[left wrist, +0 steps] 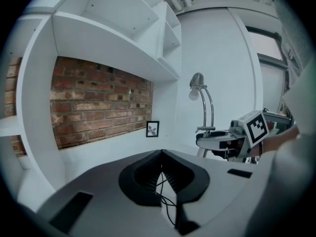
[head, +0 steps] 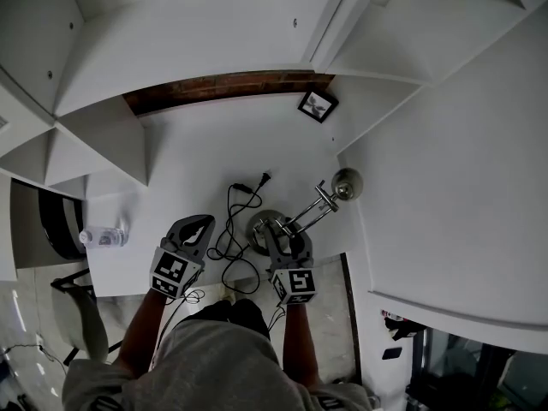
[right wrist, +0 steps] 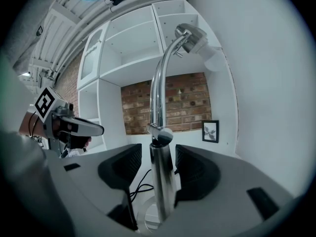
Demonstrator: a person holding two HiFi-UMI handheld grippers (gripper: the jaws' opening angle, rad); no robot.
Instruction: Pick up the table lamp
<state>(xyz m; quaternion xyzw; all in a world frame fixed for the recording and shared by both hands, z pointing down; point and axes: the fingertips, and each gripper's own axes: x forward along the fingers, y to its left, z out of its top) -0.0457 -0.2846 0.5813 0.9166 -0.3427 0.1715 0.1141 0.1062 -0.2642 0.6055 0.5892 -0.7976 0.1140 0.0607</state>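
Observation:
The table lamp (head: 310, 211) is chrome, with a round base (head: 257, 221) on the white desk (head: 184, 157), a bent stem and a small head (head: 347, 183). My right gripper (head: 278, 235) is at the base with its jaws open on either side of the upright stem (right wrist: 161, 181); narrow gaps show between the pads and the metal. In the right gripper view the stem rises and curves to the head (right wrist: 190, 36). My left gripper (head: 199, 227) hovers left of the lamp, shut and empty, its tips meeting (left wrist: 160, 152). The lamp's black cable (head: 231, 234) lies between the grippers.
A small framed picture (head: 318, 104) leans at the desk's back right against the brick wall (head: 223, 86). A water bottle (head: 104, 237) lies at the desk's left edge. White shelves overhang the desk, and a white wall (head: 454, 187) closes the right side. The plug (head: 264, 179) lies loose.

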